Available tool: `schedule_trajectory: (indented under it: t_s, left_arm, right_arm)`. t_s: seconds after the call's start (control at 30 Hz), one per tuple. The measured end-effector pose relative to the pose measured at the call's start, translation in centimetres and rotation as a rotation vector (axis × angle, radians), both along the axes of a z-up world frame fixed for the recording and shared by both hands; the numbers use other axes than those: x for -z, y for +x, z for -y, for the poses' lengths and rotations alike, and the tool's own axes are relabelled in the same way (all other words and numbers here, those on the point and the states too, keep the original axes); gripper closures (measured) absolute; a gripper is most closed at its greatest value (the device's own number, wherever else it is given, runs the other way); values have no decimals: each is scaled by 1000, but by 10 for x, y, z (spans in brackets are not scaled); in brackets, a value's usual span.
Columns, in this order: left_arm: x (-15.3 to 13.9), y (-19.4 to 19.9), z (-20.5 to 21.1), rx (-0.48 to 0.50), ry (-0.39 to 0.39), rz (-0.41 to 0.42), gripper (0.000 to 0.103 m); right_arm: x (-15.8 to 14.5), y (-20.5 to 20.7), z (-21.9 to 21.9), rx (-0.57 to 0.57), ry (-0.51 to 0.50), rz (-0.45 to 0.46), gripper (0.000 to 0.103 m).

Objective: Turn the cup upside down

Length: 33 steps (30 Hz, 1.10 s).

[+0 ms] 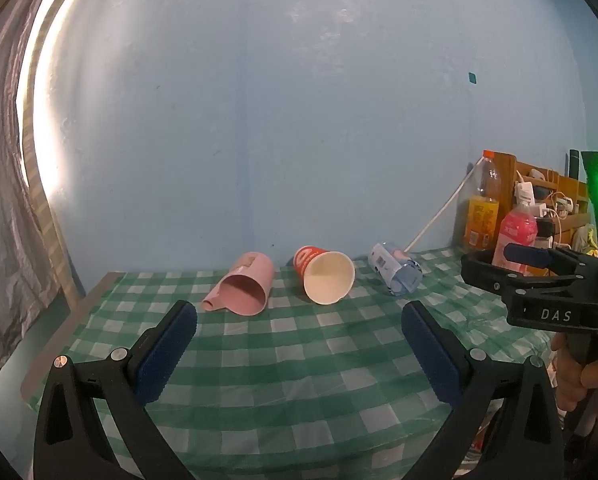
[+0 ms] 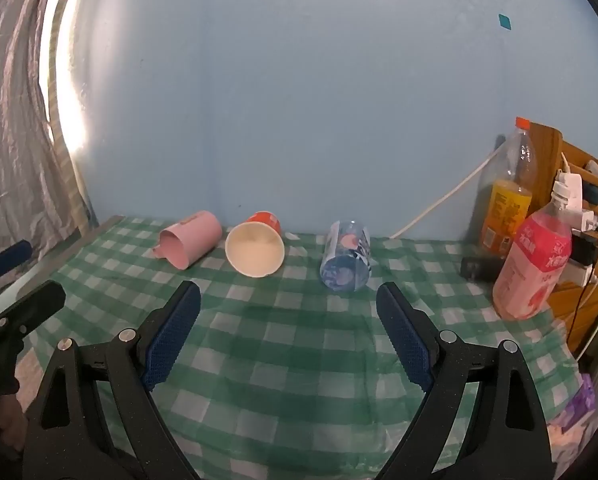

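Note:
Three cups lie on their sides near the far edge of the green checked tablecloth (image 1: 299,360), mouths toward me: a pink mug (image 1: 243,286) (image 2: 189,240) at left, a red paper cup (image 1: 325,274) (image 2: 257,246) in the middle, a clear blue patterned cup (image 1: 397,268) (image 2: 347,258) at right. My left gripper (image 1: 299,320) is open and empty, short of the pink mug and paper cup. My right gripper (image 2: 289,300) is open and empty, short of the paper cup and blue cup. The right gripper also shows at the right of the left wrist view (image 1: 539,276).
A blue wall stands right behind the cups. An orange drink bottle (image 2: 507,196) and a pink drink bottle (image 2: 535,264) stand at the right, beside a wooden shelf (image 2: 579,240) with chargers and cables. A curtain (image 2: 15,140) hangs at left.

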State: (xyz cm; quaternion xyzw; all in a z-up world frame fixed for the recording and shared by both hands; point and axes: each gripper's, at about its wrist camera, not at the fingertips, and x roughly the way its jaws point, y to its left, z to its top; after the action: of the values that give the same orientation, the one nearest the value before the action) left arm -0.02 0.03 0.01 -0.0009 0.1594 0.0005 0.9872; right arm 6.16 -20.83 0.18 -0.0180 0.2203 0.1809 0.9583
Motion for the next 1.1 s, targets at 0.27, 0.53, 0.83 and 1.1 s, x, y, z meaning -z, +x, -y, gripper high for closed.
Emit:
schedule_trajectory:
  t_s: [0.27,0.53,0.83,1.1]
  left_arm:
    - [1,3,-1,3,4,-5,0]
    - [0,0,-1,3,1,2,0]
    - [5,-3,-6,3,0,-1,0]
    - [7,0,-7,3,2,-4,0]
  right_arm:
    - [1,1,0,0,-1,-2,14]
    - [3,0,-3,-1,-5,-10,14]
    - [4,2,-4,-5,-7,-17,14]
    - [4,4,-5,-2,-10,-27,14]
